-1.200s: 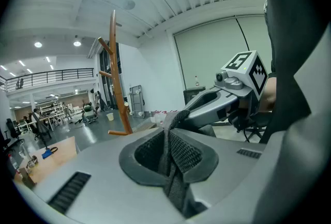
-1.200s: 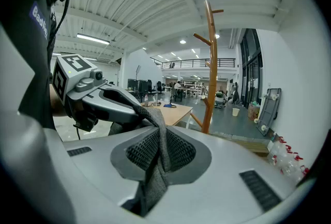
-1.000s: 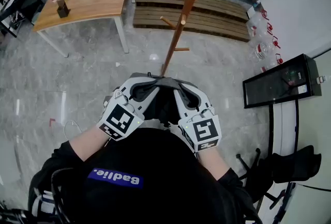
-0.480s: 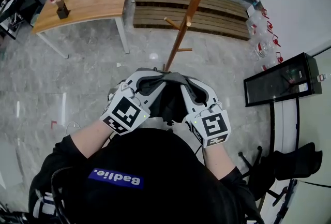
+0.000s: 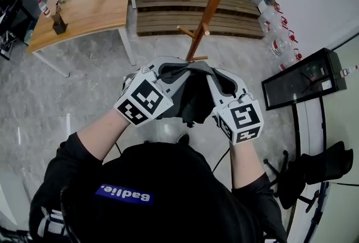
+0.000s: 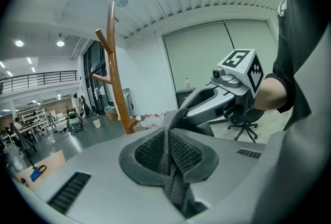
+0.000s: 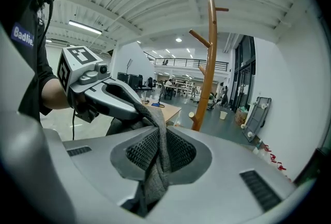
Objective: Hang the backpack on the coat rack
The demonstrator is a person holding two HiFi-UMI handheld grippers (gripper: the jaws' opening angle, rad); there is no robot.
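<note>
A dark grey backpack [image 5: 192,102] hangs between my two grippers, held up in front of the person's chest. My left gripper [image 5: 178,69] is shut on its grey strap [image 6: 173,153], which is pinched between the jaws. My right gripper [image 5: 208,71] is shut on the same strap [image 7: 154,161] from the other side. The wooden coat rack [image 5: 212,7] stands just beyond the grippers, its pole [image 6: 117,88] with side pegs [image 7: 199,38] rising above them. Most of the bag's body is hidden behind the grippers.
A wooden table [image 5: 84,3] with small items stands at the back left. Behind the rack lies a slatted wooden platform [image 5: 196,12]. A black cabinet [image 5: 297,79] and an office chair [image 5: 314,172] stand on the right. The floor is grey marble.
Both grippers have risen and moved forward toward the coat rack, carrying the backpack up with them. Their hold on the strap is unchanged.
</note>
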